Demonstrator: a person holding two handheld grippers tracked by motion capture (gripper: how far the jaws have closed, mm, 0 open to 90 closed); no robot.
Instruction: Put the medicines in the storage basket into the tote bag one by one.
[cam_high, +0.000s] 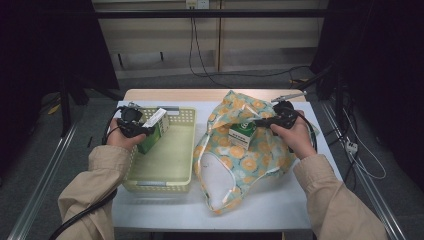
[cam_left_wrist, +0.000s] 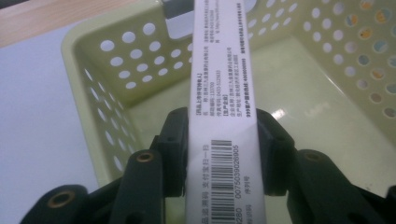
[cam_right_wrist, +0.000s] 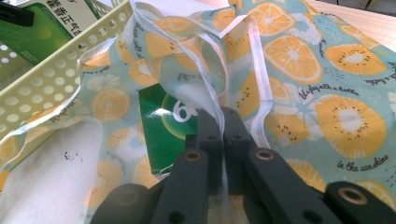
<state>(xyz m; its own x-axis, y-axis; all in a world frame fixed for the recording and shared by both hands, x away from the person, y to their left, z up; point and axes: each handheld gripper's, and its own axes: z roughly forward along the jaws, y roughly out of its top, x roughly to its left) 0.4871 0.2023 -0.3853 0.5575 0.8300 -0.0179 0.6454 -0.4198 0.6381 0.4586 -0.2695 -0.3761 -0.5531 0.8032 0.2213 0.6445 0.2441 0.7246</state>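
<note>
One green box (cam_right_wrist: 164, 133) half-hidden in bag (cam_right_wrist: 327, 70)

The basket (cam_high: 170, 165) lies under and ahead of the left gripper (cam_high: 145, 131), the bag (cam_high: 240, 165) to its right. A carton (cam_high: 242, 133) sits inside the bag, just left of the right gripper (cam_high: 257, 121).

The black two-jaw left gripper (cam_high: 145, 131) is clamped on something, forearm bent inward. The black two-jaw right gripper (cam_high: 256, 121) is pinched closed, pointing left.
</note>
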